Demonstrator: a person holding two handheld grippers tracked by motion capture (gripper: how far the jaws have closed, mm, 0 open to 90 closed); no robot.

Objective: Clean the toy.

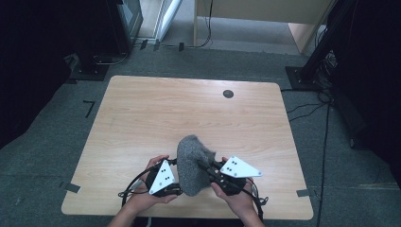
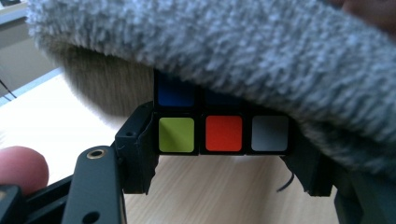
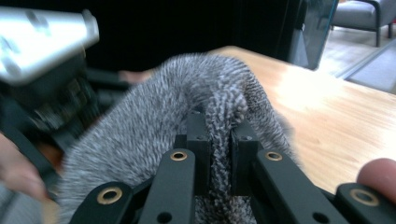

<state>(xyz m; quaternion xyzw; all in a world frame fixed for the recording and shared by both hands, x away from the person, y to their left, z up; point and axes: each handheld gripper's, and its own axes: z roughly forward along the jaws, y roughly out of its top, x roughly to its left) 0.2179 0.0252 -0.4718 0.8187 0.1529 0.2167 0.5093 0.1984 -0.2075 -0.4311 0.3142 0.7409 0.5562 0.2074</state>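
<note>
Near the front edge of the table: both grippers are seen close together, with a grey fuzzy cloth between them.

High view, table: a light wooden table (image 1: 189,109) is seen from above, with a small dark round disc (image 1: 228,93) set near its far edge.
High view, cloth: the grey fuzzy cloth (image 1: 191,163) is held up between the two hands, draped downward, just above the tabletop.
High view, left gripper: the left gripper (image 1: 176,182) is held in the left hand (image 1: 142,196), touching the cloth's left side; its jaws are hidden by the cloth.
High view, right gripper: the right gripper (image 1: 204,166) is held in the right hand (image 1: 239,201), its jaws reaching into the cloth's right side.

Left gripper view, cube: a colour-tiled puzzle cube (image 2: 223,133) is clamped between the two black jaws; green, red and grey tiles are shown in a row, with a blue tile above.
Left gripper view, cloth: the cloth (image 2: 224,51) is draped over the top of the cube and partly covers it.
Left gripper view, state: the jaws are closed on the cube's two sides.

Right gripper view, cloth: a fold of the cloth (image 3: 219,112) is pinched between the jaws.
Right gripper view, state: the jaws are closed tight on the fold.
Right gripper view, other gripper: the left gripper's grey plate is seen blurred at the upper left.
</note>
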